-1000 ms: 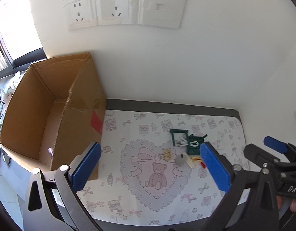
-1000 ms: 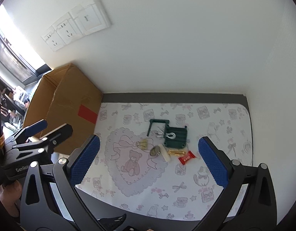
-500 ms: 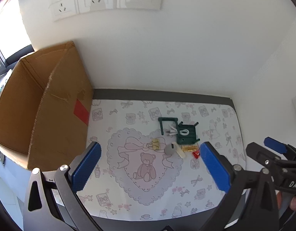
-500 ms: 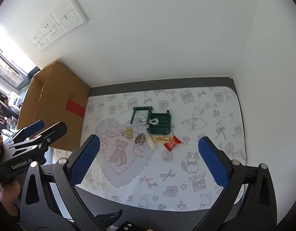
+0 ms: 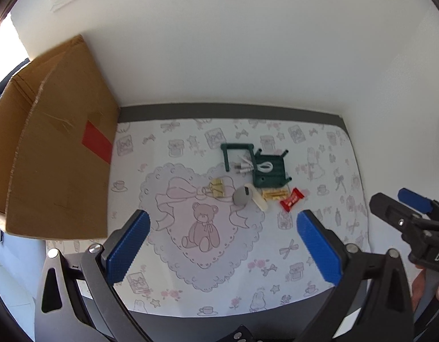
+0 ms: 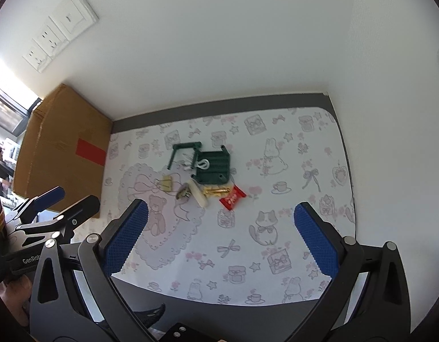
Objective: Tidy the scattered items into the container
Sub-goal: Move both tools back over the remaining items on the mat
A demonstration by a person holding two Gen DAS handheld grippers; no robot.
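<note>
The fingers (image 5: 125,245) of the left gripper (image 5: 219,248) are seen spread wide with nothing between them, held above the near part of a patterned mat (image 5: 305,148) over its bear-in-a-heart print. The fingers (image 6: 316,242) of the right gripper (image 6: 219,242) are likewise spread wide and empty, held over the near right part of the mat. Each gripper is seen at the edge of the other's view, the two being well apart. Beyond both pairs of fingers, a small cluster of items is found near the middle of the mat. A green stool (image 5: 269,171) is laid on its side at the far end of the cluster, with a white cable (image 5: 248,166) coiled against it. Just in front of the stool, a red wrapper (image 5: 291,199), a gold bar (image 5: 275,193), a cream stick (image 5: 256,196) and a grey disc (image 5: 242,195) are set close together, the stick and the disc touching. A gold clip (image 5: 216,188) is placed just to the left of the disc. The box (image 5: 57,148), made of cardboard and marked with a red patch, is stood at the left edge of the surface (image 5: 219,111) against the wall, well apart from the cluster; its inside is not shown. A hand (image 6: 14,293) is partly seen at the left gripper's handle. Sockets (image 6: 51,40) are fixed on the wall above the box.
</note>
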